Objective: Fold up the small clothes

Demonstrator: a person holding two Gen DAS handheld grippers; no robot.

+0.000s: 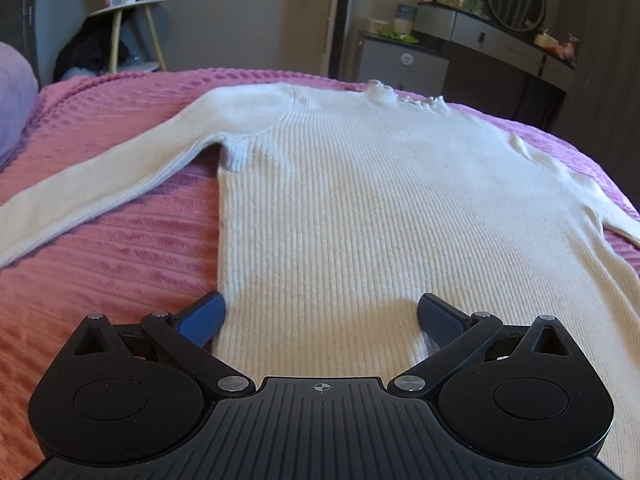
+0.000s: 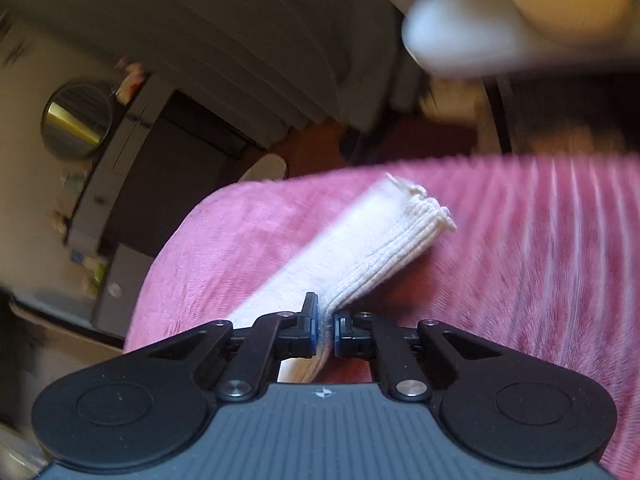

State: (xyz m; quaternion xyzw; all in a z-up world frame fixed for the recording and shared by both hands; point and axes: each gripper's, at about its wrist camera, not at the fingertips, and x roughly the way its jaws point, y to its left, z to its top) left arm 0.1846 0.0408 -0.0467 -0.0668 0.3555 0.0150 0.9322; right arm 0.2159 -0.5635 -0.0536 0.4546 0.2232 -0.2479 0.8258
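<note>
sweater (image 1: 360,200): flat on pink bed cover (image 1: 100,260), sleeves spread
left claw (image 1: 320,316): apart, straddling hem corner, not pinching
right claw (image 2: 326,330): clamped on sleeve cuff (image 2: 384,236)
risk: thin knit pinch may slip; loose body may drag and bunch

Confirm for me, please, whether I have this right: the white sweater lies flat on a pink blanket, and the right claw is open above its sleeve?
Not quite. The right claw is not open: it is shut on the sleeve, pinching the knit near the cuff, as the right wrist view shows. The rest holds: the white sweater lies flat on the pink blanket.
</note>
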